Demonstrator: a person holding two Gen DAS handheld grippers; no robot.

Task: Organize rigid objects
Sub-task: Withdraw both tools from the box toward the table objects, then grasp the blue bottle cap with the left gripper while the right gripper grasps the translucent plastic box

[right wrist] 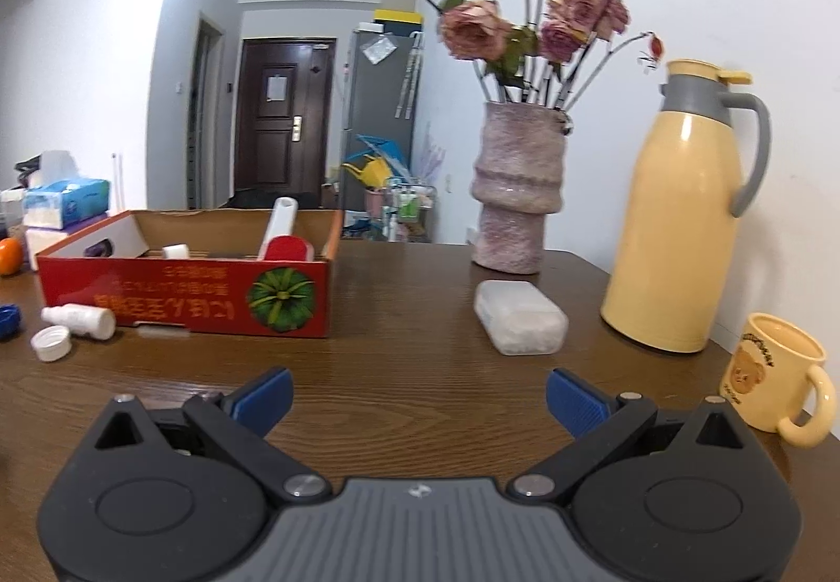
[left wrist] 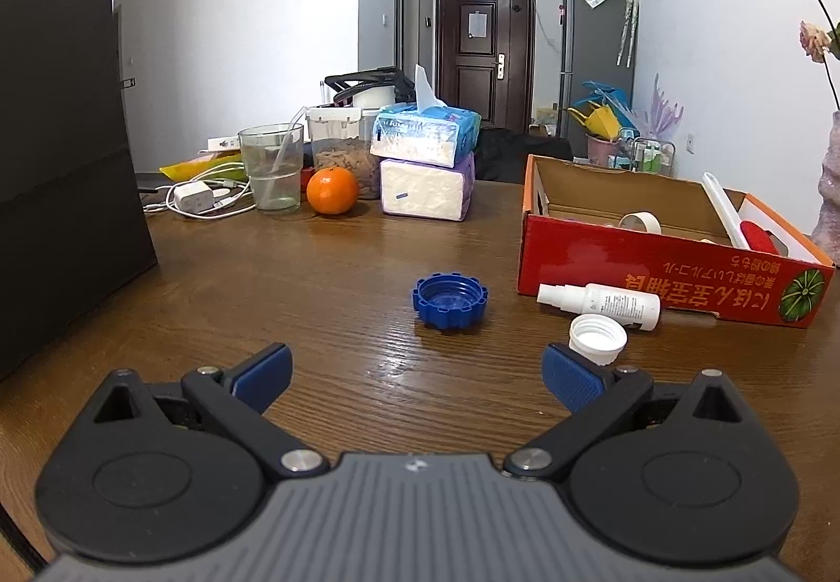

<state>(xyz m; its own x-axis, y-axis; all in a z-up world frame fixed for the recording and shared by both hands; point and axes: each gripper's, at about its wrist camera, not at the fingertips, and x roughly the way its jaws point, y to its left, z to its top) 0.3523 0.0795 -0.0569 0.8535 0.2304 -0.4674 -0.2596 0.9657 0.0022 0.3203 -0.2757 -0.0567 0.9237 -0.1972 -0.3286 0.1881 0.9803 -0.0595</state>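
Left wrist view shows the red cardboard box point(left wrist: 656, 261) lying open-topped on the brown wooden table point(left wrist: 325, 277), holding a white tape roll point(left wrist: 640, 220) and a white-handled brush with a red head point(left wrist: 740, 222) that leans against its right wall. Just in front of the box a white plastic spray bottle point(left wrist: 604, 303) lies on its side, touching or nearly touching the box front, with a white ribbed screw cap point(left wrist: 598, 335) just beside it and a blue notched plastic lid point(left wrist: 450, 301), open side up, a little to the left. The left gripper point(left wrist: 415, 372) hovers low over the table with its blue-padded fingers point(left wrist: 262, 374) spread wide, holding nothing; the blue lid sits ahead between them.

Farther back stand a clear drinking glass point(left wrist: 273, 167) with some water, an orange fruit point(left wrist: 332, 190), two stacked tissue packs point(left wrist: 425, 167) and a tangle of white charger cables point(left wrist: 205, 198). A tall black bag point(left wrist: 58, 151) walls off the left.

From the right wrist, the right gripper point(right wrist: 420, 398) is likewise spread and empty, facing a translucent white rectangular case point(right wrist: 520, 317). Behind it stand a pink textured vase of dried roses point(right wrist: 517, 193) and a cream thermos jug point(right wrist: 688, 214); a cream bear-printed mug point(right wrist: 777, 377) is at the right.
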